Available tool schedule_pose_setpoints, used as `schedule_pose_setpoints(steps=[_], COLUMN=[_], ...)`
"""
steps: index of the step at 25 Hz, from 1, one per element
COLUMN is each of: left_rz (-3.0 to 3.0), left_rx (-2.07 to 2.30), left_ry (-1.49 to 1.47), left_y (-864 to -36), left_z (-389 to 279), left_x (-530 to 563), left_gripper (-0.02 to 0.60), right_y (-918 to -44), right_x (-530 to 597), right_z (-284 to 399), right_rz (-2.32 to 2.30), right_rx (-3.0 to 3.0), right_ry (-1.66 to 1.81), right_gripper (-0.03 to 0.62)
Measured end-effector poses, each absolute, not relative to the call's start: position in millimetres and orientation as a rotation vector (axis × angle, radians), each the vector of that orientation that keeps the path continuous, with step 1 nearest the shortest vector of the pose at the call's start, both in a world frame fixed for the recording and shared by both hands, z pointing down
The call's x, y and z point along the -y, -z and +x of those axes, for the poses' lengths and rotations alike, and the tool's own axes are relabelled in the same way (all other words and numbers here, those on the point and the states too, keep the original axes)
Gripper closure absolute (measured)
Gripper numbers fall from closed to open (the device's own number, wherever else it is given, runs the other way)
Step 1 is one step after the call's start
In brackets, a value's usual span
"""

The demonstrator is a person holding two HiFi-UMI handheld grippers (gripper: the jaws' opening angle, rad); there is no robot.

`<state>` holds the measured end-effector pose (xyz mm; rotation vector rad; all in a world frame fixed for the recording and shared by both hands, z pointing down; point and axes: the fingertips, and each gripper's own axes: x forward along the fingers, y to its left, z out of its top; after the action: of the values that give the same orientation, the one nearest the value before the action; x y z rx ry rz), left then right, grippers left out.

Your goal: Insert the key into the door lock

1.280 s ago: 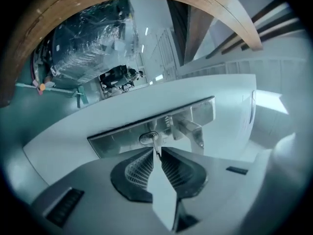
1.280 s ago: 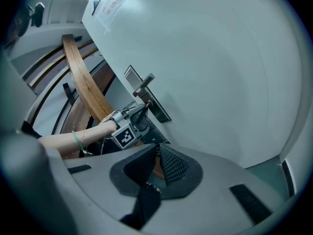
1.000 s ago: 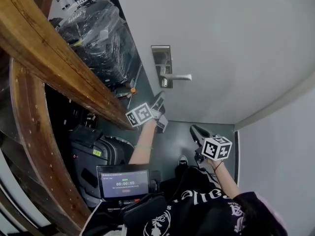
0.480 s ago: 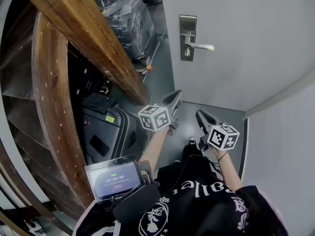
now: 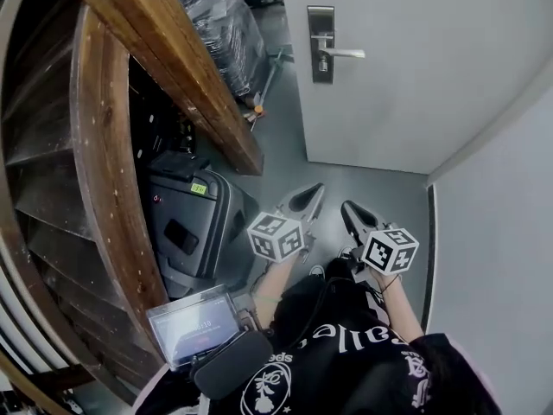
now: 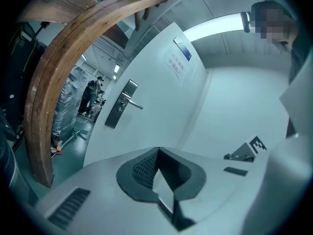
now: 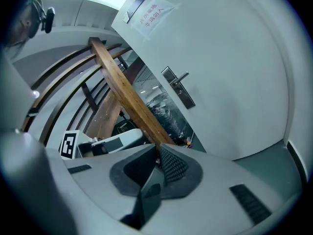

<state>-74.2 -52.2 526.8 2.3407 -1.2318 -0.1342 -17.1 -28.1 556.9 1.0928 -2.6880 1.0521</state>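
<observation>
The white door carries a steel lock plate with a lever handle, far ahead of both grippers. It also shows in the left gripper view as the lock plate and in the right gripper view as the lock plate. My left gripper and right gripper are held side by side low over the grey floor, near the person's body. Each one's jaws meet at the tip, at the left gripper and the right gripper. I see no key in any view.
A thick curved wooden beam runs along the left. Under it stand a grey suitcase and a plastic-wrapped stack. A small screen sits at the person's waist. A white wall closes the right side.
Both grippers have dropped back toward the person's body, the left one most. The door's lock plate now sits higher and farther off in the head view.
</observation>
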Motion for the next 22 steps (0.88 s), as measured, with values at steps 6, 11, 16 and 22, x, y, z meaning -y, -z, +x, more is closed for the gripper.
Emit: schedule_pose_setpoints(steps=[6, 11, 16, 22], left_rz=[2.369, 2.372, 2.32, 2.282], left_rx=[1.247, 1.262, 1.294, 1.388], left_ry=[0.13, 0.15, 0.245, 0.203], left_y=[-514, -506, -497, -510], left_z=[-53, -20, 19, 51], left_x=[2, -44, -106, -184], left_gripper=[0.577, 0.577, 0.577, 0.577], right_y=[-543, -538, -538, -542], right_x=[-9, -49, -109, -176], right_z=[7, 41, 85, 122], right_rz=[1.121, 1.125, 1.085, 1.01], right_rx=[2.723, 2.744, 2.748, 2.75], right_ry=[-1.03, -1.007, -0.977, -0.961], right_gripper=[0.557, 0.557, 0.557, 0.557])
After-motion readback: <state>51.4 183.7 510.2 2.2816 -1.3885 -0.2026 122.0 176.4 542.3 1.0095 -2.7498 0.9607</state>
